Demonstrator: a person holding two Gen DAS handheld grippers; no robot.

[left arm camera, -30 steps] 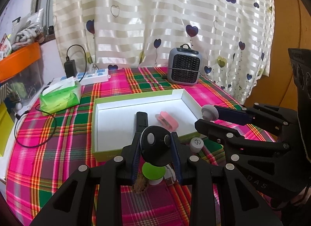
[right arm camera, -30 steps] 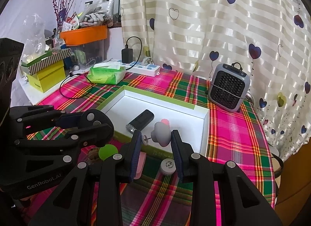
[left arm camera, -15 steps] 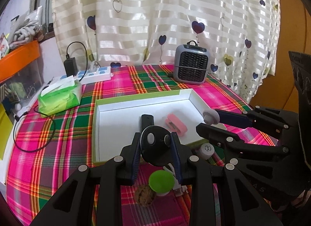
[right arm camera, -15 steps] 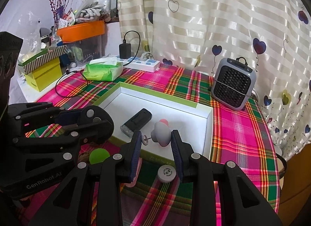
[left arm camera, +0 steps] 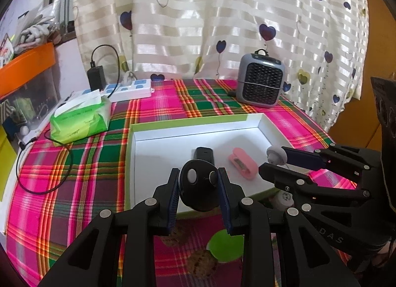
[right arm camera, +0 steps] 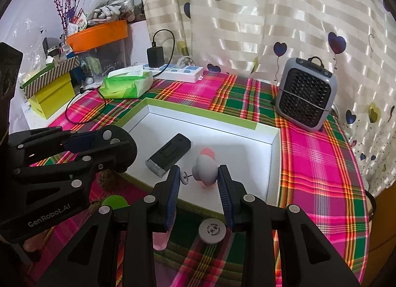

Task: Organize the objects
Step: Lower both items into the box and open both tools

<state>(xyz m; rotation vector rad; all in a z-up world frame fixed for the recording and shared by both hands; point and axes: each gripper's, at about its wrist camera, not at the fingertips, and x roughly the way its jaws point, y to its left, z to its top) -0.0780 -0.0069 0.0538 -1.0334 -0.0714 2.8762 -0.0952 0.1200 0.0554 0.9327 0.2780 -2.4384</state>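
Left wrist view, from left to right: a green tissue pack (left arm camera: 80, 120) lies at the left edge of the plaid counter (left arm camera: 81, 163), then comes the shallow white box (left arm camera: 158, 163) with a black flashlight (left arm camera: 204, 154) and a pink clip (left arm camera: 241, 163) already inside. Low in the frame, the left gripper (left arm camera: 199, 188) has its jaws pinching a round black disc (left arm camera: 198, 189). At the right, the right gripper (left arm camera: 274, 163) has its jaws pinching a small grey knob (left arm camera: 276, 156).

Compared with a second ago, both grippers have moved forward, and the box's near wall has slid under the held things. Both now look to be over the box floor. Probably the carry is nearly done and lowering and release come next. A green lid (left arm camera: 224, 245) and a white cap (left arm camera: 284, 198) wait outside the box, below the fingers.
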